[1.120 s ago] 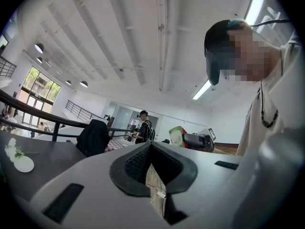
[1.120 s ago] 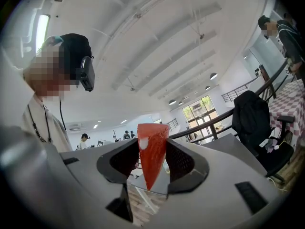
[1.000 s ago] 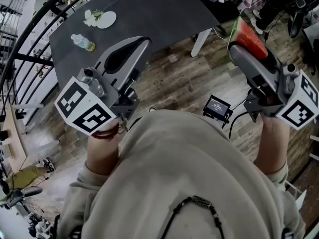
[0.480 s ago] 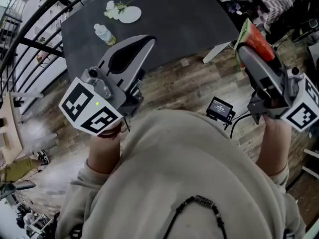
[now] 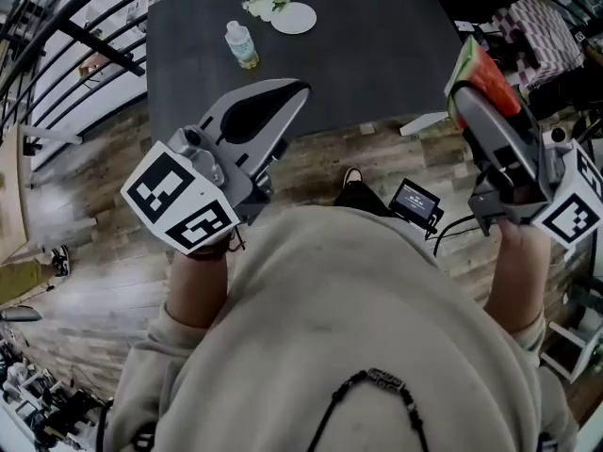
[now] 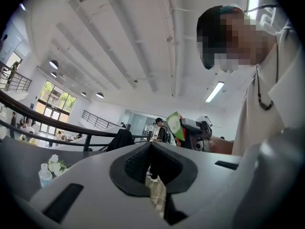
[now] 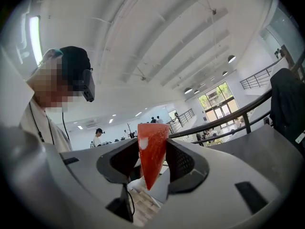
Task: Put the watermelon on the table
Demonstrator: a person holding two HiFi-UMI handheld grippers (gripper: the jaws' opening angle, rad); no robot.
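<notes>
A red watermelon slice with a green rind is clamped between the jaws of my right gripper, held in the air at the right, just off the near right corner of the dark grey table. In the right gripper view the wedge hangs point down between the pads of the right gripper. My left gripper hovers over the table's near edge, with its jaws touching at the tip and nothing between them. The left gripper view shows the left gripper shut, and the watermelon slice beyond it.
On the table's far side stand a small bottle, a white plate and white flowers. A black railing runs along the left. A white table leg and a small screen device are over the wooden floor; clutter fills the far right.
Both grippers have travelled toward the table. Its near edge now lies under the left gripper, and the bottle and plate have slid rightward in the head view. The watermelon stays gripped.
</notes>
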